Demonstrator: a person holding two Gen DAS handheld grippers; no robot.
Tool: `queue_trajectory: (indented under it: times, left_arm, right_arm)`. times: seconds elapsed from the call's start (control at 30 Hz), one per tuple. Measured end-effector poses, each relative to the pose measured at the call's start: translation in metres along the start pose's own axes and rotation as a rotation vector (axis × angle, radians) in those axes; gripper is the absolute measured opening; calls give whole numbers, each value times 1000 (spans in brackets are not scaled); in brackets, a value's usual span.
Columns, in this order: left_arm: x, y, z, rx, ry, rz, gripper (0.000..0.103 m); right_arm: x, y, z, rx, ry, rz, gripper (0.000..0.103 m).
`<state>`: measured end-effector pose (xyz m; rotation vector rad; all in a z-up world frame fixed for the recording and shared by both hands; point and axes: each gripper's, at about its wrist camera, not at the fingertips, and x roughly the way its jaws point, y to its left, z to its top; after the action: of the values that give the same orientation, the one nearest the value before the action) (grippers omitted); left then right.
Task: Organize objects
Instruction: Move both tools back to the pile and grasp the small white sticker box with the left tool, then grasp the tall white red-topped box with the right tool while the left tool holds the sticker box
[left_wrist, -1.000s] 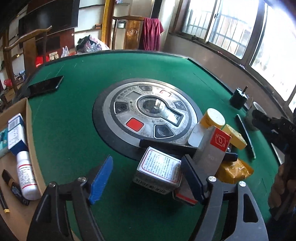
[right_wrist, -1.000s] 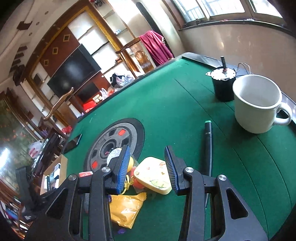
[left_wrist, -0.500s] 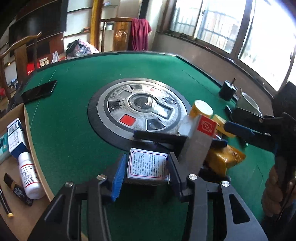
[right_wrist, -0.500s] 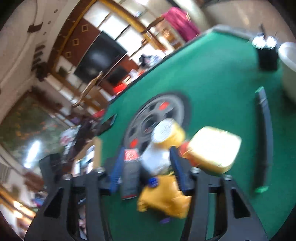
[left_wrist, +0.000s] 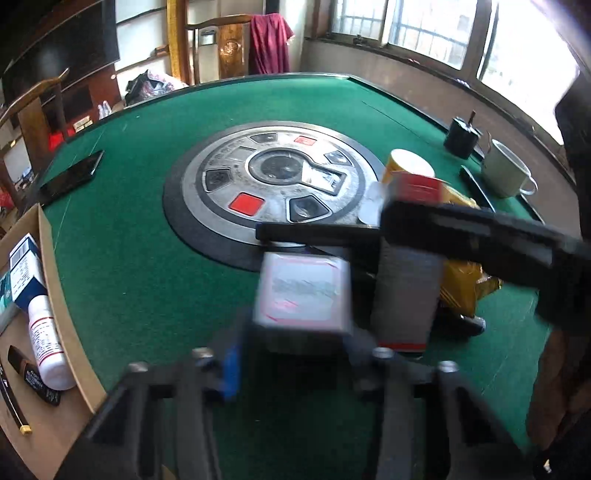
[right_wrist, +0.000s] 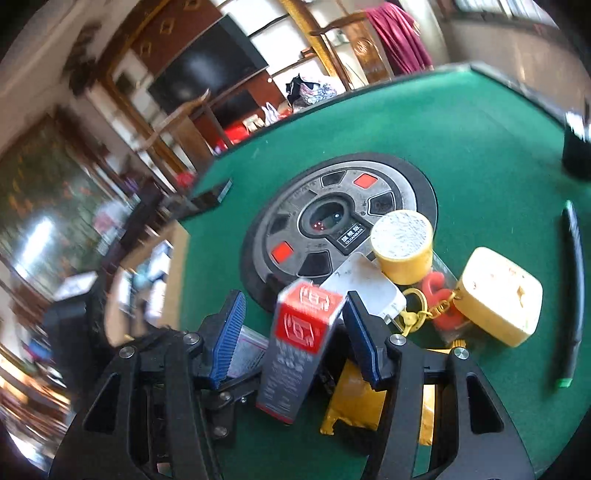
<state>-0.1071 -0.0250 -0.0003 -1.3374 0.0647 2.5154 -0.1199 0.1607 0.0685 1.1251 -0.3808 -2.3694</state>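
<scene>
A small box with a white, red-edged label (left_wrist: 301, 291) sits between the fingers of my left gripper (left_wrist: 291, 369). The jaws are closing and the pads press its sides; the view is blurred. Right beside it stands a tall grey carton with a red top (left_wrist: 404, 291) (right_wrist: 295, 343). My right gripper (right_wrist: 293, 299) is open around this carton: the right pad is at its edge, the left pad (right_wrist: 229, 332) stands off it. From the right, one black right finger (left_wrist: 480, 232) crosses the left wrist view.
Green felt table with a round metal panel (left_wrist: 273, 177). In the pile are a yellow tub (right_wrist: 402, 243), yellow case (right_wrist: 498, 295), yellow packet (right_wrist: 354, 402) and red keyring (right_wrist: 439, 299). Pen (right_wrist: 572, 288) and mug (left_wrist: 506, 173) lie right. Cardboard box (left_wrist: 55, 295) and phone (left_wrist: 70, 175) lie left.
My left gripper went from wide open to closed on the labelled box, which now sits higher. My right gripper swung left from the yellow case to the grey carton and opened wider.
</scene>
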Motion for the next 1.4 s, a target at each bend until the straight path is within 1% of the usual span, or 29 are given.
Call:
queue_trajectory:
  times: [0.07,0.1,0.13,0.17,0.2,0.23,0.33,0.4,0.47,0.5,0.6,0.73,0.77,0.8,0.83,0.9,0.93,0.97,1.07,1.1,1.2,1.27,1.33,1.4]
  left_arm:
    - [-1,7,1,-31,1,-15,34]
    - [-2,9,1,-41,-1,-17,34]
    - [-2,10,1,-49,-3,-16,34]
    - [-2,11,1,-51,-3,-13,34]
    - [-3,10,1,-50,-4,-11,34]
    - [-3,10,1,-50,-5,-9,34]
    - [-2,10,1,-47,-6,-2,34]
    - [-2,11,2,-53,-7,-1,34]
    - [-2,11,1,-50,-5,4,34]
    - [-2,11,2,-50,-4,7,34]
    - [-1,11,2,-50,-4,8,34]
    - [0,9,2,-37,-10,22,34]
    - [1,10,2,-39,-11,30,34]
    - [0,11,2,-43,-11,29,35]
    - [1,12,3,-48,-11,28,35]
    - [1,13,3,-53,-12,34,36]
    - [1,13,3,-52,-13,35,36]
    - [1,13,2,-50,-14,37,36]
    - [1,13,2,-48,-17,40,35]
    - [1,14,2,-56,-17,34,34]
    - [1,15,2,-61,-17,30,34]
    - [1,12,2,-44,-18,47,34]
    - [2,10,2,-29,-16,59,34]
    - [1,10,2,-17,-6,73,34]
  right_arm:
    - [0,7,-6,-57,-7,-18,49]
    - [0,7,-4,-70,-6,-20,38]
    - [-2,7,-5,-79,-8,-25,34]
    - [-3,7,-4,-87,-15,-32,33]
    - [-7,5,-4,-91,-27,-37,29]
    - [-10,5,-6,-94,-37,-33,28]
    - [-16,8,-7,-109,-52,-32,28]
    - [-18,8,-6,-88,-41,-23,29]
    - [-11,11,-4,-79,1,5,34]
    - [-6,12,-4,-78,26,4,37]
    - [12,13,-4,-58,97,-3,37]
    - [29,11,1,-28,139,7,38]
    - [34,12,3,-35,152,5,39]
    - [39,14,3,-49,157,2,43]
    - [44,16,4,-70,168,-15,45]
    - [51,18,3,-95,179,-42,45]
    - [52,18,2,-114,170,-35,45]
    - [53,20,1,-133,168,-33,45]
    - [47,31,-6,-218,129,-46,39]
    - [43,36,-6,-243,104,-50,27]
    - [29,46,-7,-307,29,-51,27]
    - [28,46,-8,-313,31,-61,27]
    - [32,40,-8,-277,70,-38,27]
    - [36,37,-8,-267,99,-28,27]
